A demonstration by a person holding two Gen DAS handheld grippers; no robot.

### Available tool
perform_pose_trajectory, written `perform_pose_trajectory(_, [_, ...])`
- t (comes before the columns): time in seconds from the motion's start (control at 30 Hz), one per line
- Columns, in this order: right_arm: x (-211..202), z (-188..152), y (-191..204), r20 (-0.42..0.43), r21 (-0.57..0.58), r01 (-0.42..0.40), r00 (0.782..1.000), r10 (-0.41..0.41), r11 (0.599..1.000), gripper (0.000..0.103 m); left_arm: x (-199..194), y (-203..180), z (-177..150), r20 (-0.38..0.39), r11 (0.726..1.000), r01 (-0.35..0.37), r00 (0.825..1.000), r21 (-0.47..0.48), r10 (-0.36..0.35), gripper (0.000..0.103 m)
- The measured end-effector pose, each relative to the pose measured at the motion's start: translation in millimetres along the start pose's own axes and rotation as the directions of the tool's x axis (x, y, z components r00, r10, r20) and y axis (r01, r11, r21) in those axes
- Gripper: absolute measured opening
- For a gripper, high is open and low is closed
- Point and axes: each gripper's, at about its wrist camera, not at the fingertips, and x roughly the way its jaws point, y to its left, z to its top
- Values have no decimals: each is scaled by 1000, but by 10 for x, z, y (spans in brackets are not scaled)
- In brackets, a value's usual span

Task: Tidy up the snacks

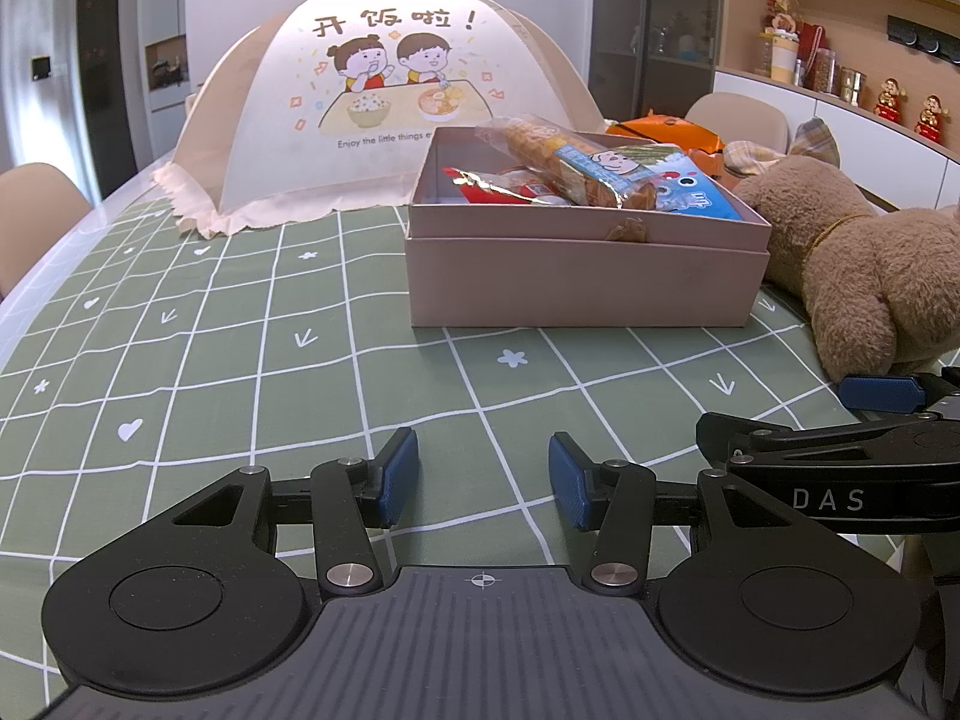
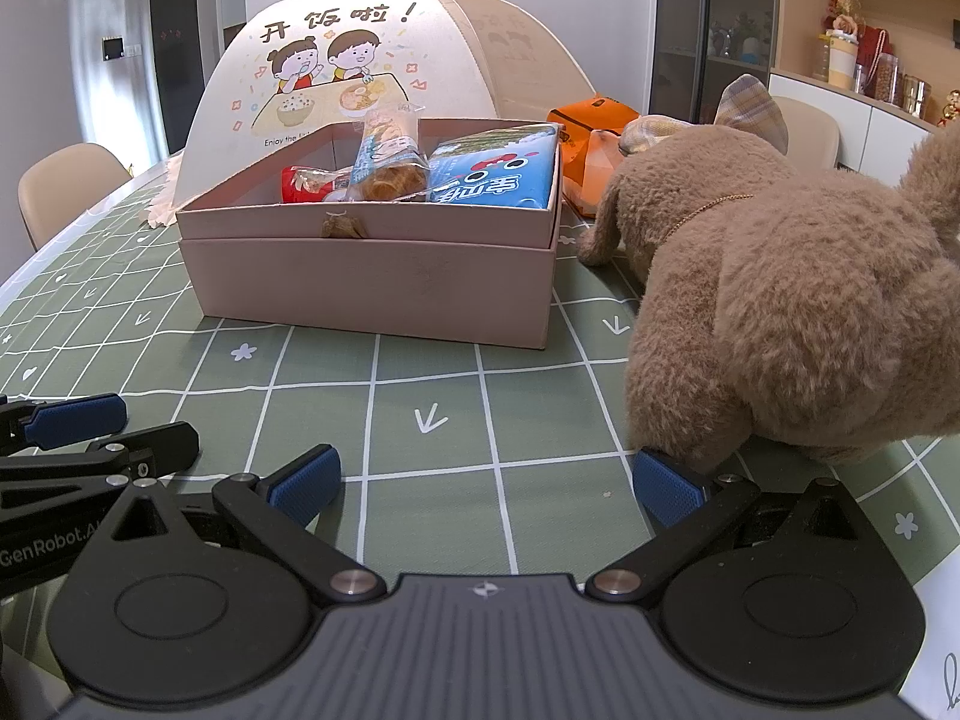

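Observation:
A pink open box (image 1: 576,276) (image 2: 372,282) stands on the green checked tablecloth. It holds a blue snack bag (image 1: 690,186) (image 2: 498,174), a clear-wrapped pastry snack (image 1: 570,162) (image 2: 387,162) and a red packet (image 1: 504,186) (image 2: 306,183). An orange snack pack (image 1: 666,135) (image 2: 591,120) lies behind the box, outside it. My left gripper (image 1: 483,480) is open and empty, low over the cloth in front of the box. My right gripper (image 2: 486,486) is open wide and empty, its right finger pad (image 2: 663,486) against the plush dog's leg.
A brown plush dog (image 1: 864,264) (image 2: 780,288) stands right of the box. A mesh food cover (image 1: 372,102) (image 2: 360,72) with a cartoon print sits behind it. Chairs stand along the table's left edge (image 1: 36,222) and at the far right; shelves and cabinets are at the right.

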Motion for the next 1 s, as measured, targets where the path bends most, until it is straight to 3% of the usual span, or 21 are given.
perform_pose_trajectory(1.0, [0,1,-2,0,-1,0,1000,0,1000,103,-4,-22,-3,1,1000,-14,1000,10,14,54])
